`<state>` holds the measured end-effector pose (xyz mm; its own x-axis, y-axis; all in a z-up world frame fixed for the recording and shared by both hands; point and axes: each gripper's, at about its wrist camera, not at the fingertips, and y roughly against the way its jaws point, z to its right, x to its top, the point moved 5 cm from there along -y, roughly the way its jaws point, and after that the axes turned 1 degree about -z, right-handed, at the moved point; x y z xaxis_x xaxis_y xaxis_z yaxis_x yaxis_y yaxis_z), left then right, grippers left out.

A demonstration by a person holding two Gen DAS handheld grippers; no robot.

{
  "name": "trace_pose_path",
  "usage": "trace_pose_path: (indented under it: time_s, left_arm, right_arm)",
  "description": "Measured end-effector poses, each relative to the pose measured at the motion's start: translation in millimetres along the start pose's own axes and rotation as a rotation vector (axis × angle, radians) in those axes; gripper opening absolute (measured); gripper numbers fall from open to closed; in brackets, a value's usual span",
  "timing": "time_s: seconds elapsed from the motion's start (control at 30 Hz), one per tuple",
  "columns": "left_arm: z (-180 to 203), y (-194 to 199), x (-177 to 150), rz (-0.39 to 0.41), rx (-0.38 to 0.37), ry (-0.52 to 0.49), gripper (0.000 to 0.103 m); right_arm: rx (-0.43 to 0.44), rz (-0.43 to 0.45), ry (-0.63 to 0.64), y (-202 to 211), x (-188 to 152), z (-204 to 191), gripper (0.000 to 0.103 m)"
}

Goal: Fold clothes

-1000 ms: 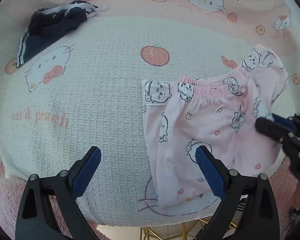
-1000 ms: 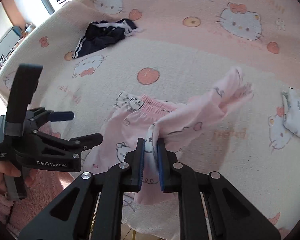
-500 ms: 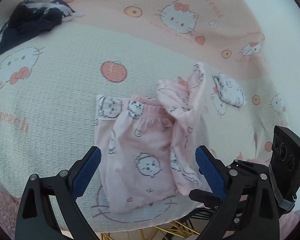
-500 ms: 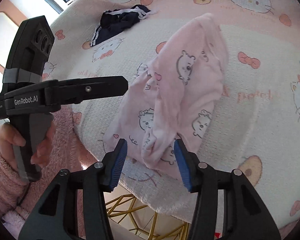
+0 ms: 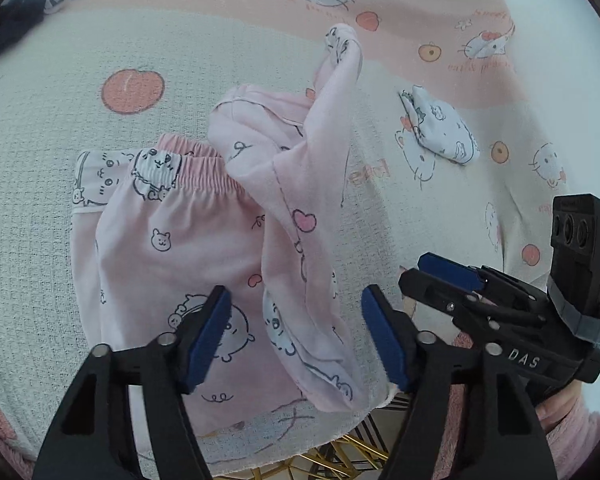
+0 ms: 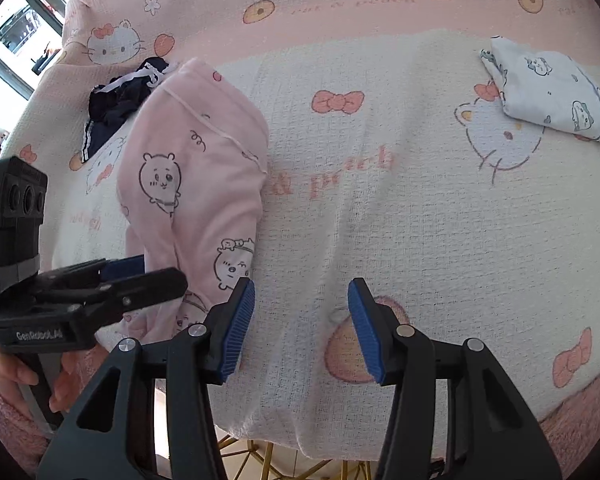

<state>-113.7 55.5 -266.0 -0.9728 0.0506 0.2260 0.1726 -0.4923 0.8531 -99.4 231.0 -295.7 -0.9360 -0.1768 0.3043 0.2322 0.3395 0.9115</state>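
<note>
Pink pyjama trousers (image 5: pixel 188 248) printed with little bears lie partly folded near the blanket's front edge, elastic waistband toward twelve o'clock. One leg (image 5: pixel 300 200) is heaped over them toward three o'clock, its cuff bunched upward.

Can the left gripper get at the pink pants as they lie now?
Probably yes. The left gripper hangs right over the pink pants, its jaws closing with the folded-over leg between them, and nothing lies in between. The right gripper stands open beside them.
</note>
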Motion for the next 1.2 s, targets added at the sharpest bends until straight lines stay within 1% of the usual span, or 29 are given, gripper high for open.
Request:
trace_pose_path:
  time_s: [0.03,0.1,0.13,0.23,0.3,0.37,0.47,0.57,0.6,0.63,0.73,0.77,0.8,0.83,0.9,0.97,1.03,1.1,1.13,1.2]
  left_arm:
    - [0.2,-4.1,1.6,-0.013,0.019,-0.003,0.019]
    - [-1.4,-8.4,3.1,-0.041,0.073,-0.001,0.018]
    - [-0.7,-5.3,3.8,-0.037,0.076,-0.002,0.017]
    - [1.9,18.1,4.9,0.013,0.070,-0.016,0.015]
    - [0.4,38.8,5.3,0.045,0.084,-0.023,0.015]
    - [-8.0,51.4,3.2,0.046,0.100,-0.013,0.015]
    - [-35.3,47.9,-4.2,-0.009,0.151,0.044,0.014]
    - [-60.1,38.3,-13.6,-0.047,0.146,0.091,0.014]
    - [-66.8,32.6,-17.2,-0.075,0.131,0.100,0.015]
    - [-74.1,27.3,-19.5,-0.097,0.132,0.116,0.018]
    - [-86.1,26.9,-18.8,-0.126,0.075,0.125,0.019]
    - [-87.4,32.3,-16.6,-0.122,0.091,0.108,0.022]
    - [-88.7,37.9,-15.1,-0.122,0.144,0.071,0.035]
    - [-90.0,43.5,-13.8,-0.123,0.206,0.028,0.052]
    - [-92.3,55.2,-13.3,-0.128,0.267,-0.019,0.054]
    - [-92.4,71.7,-11.4,-0.077,0.295,-0.033,0.054]
    - [-84.8,81.7,-11.1,-0.025,0.268,-0.049,0.054]
    - [-72.8,78.2,-14.4,-0.009,0.236,-0.092,0.054]
    - [-68.1,71.7,-17.5,-0.019,0.234,-0.118,0.054]
    - [-68.1,49.2,-27.6,-0.104,0.296,-0.150,0.054]
  right_arm:
    - [-0.006,-0.011,0.002,-3.1,-2.4,-1.5,0.050]
    - [0.003,-0.027,0.009,-7.7,-7.1,-5.0,0.050]
    - [0.006,-0.030,0.013,-8.0,-8.2,-6.7,0.050]
    - [0.009,-0.027,0.032,-5.7,-5.4,-12.5,0.050]
    - [0.022,-0.017,0.054,-2.4,0.1,-19.7,0.050]
    - [0.028,-0.002,0.088,-0.6,8.4,-31.1,0.050]
    - [-0.006,0.007,0.165,-7.6,19.0,-55.4,0.050]
    - [-0.028,0.010,0.244,-20.3,26.4,-83.4,0.050]
    - [-0.024,-0.003,0.262,-27.2,27.3,-91.1,0.050]
    - [-0.022,-0.030,0.269,-37.2,25.5,-93.9,0.050]
    - [-0.071,-0.083,0.286,-61.4,18.1,-90.2,0.050]
    - [-0.065,-0.081,0.269,-62.1,17.0,-86.4,0.051]
    - [-0.052,-0.080,0.248,-61.7,16.4,-82.4,0.051]
    - [-0.036,-0.080,0.224,-59.5,16.6,-78.4,0.052]
    - [-0.020,-0.076,0.194,-54.0,17.7,-71.8,0.052]
    - [-0.012,-0.066,0.188,-47.3,19.5,-69.2,0.052]
    - [0.012,-0.047,0.185,-37.7,20.6,-71.4,0.052]
    - [0.043,-0.046,0.197,-33.7,18.3,-77.3,0.052]
    - [0.043,-0.058,0.217,-35.9,14.1,-81.4,0.052]
    - [0.010,-0.084,0.272,-43.0,3.0,-88.4,0.052]
